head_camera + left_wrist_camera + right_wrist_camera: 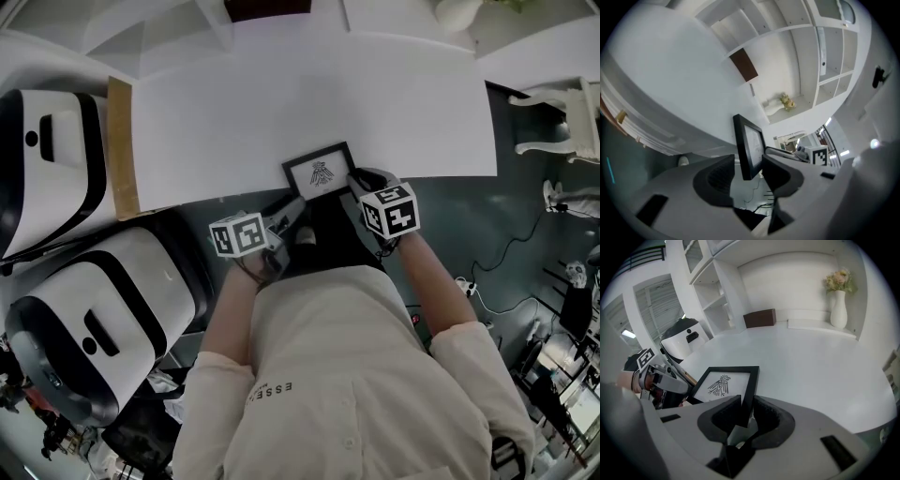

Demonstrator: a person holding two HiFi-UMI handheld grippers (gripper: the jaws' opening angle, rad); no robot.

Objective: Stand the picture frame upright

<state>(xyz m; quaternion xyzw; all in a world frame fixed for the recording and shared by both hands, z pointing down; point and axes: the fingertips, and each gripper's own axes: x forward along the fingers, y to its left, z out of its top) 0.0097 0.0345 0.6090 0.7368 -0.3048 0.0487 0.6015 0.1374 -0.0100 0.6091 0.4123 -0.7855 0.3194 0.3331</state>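
Observation:
A small black picture frame [319,172] with a bird print sits at the near edge of the white table [309,103], print facing up toward me. My right gripper [356,184] is shut on its right side; in the right gripper view both pads [764,416] pinch the frame's [723,384] black border. My left gripper [286,212] reaches the frame's left side. In the left gripper view the frame [749,145] stands edge-on between the jaws of that gripper [747,165], which are closing. A narrow gap shows beside the left pad [723,171].
Two large white machines with black bands [84,319] [47,159] stand left of the table, beside a wooden strip [120,150]. A brown box [759,318] and a white vase of flowers [838,305] sit at the far side. A white chair [562,122] stands at the right.

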